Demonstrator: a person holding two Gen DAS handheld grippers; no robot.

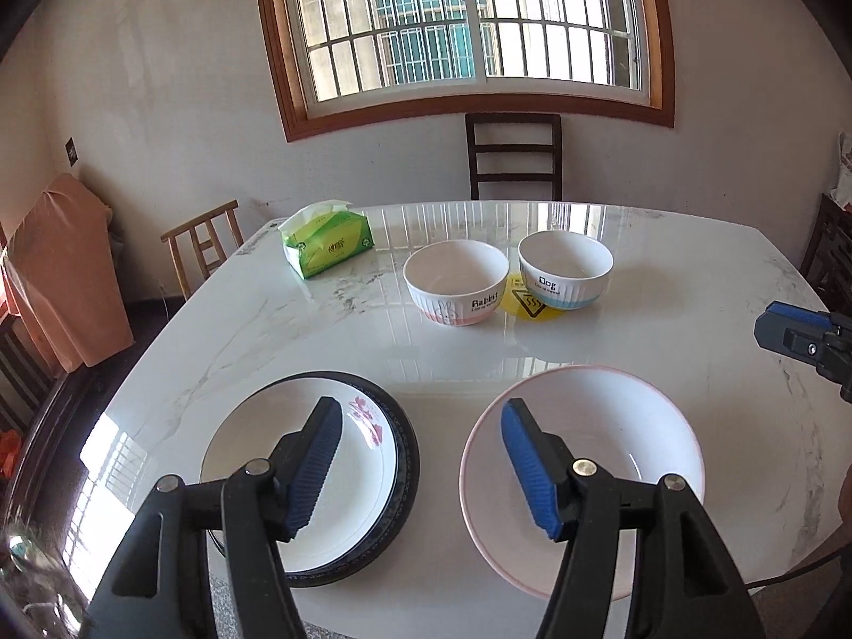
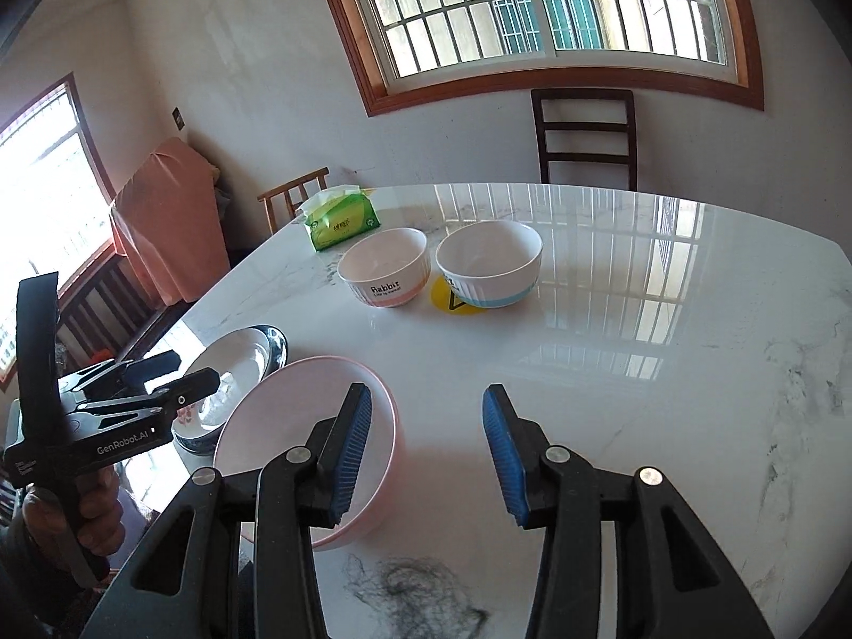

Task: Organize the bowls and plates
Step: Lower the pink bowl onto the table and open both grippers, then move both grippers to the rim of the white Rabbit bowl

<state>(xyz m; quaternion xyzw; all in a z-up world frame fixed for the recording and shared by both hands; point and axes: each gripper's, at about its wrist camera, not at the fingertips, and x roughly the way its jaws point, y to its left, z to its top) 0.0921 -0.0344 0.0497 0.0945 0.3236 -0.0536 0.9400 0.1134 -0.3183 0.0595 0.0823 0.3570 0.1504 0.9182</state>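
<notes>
Plates and bowls sat spread over the white marble table (image 1: 266, 319). At the near left edge, a white plate (image 1: 266, 458) with a red flower print lay nested in a black-rimmed plate (image 1: 407, 458). Beside it to the right, apart from that stack, stood a wide shallow pink-rimmed bowl (image 1: 628, 426), upright and empty. Farther back, a green tissue pack (image 1: 327, 245) lay near the far left corner. Right of the pack stood the pink-banded "Rabbit" bowl (image 1: 455, 282), then a yellow warning sticker (image 1: 530, 304) on the tabletop between the two small bowls, then the blue-banded "Dog" bowl (image 1: 564, 271). These two bowls stood close together but not touching. A dark wooden chair (image 1: 514, 157) stood behind the table under the barred window (image 1: 463, 21).

The left tongs (image 1: 420, 468) hovered above the gap between the plate stack and the pink-rimmed bowl, blue pads spread wide with nothing between them. In the right wrist view, a hand (image 2: 80, 522) gripped the handle of those tongs at the left edge. The right tongs (image 2: 426, 458) hung over bare table just right of the pink-rimmed bowl (image 2: 298, 426), parted moderately and holding nothing. A dark grey marbling patch (image 2: 415, 591) marked the tabletop just beneath them.
</notes>
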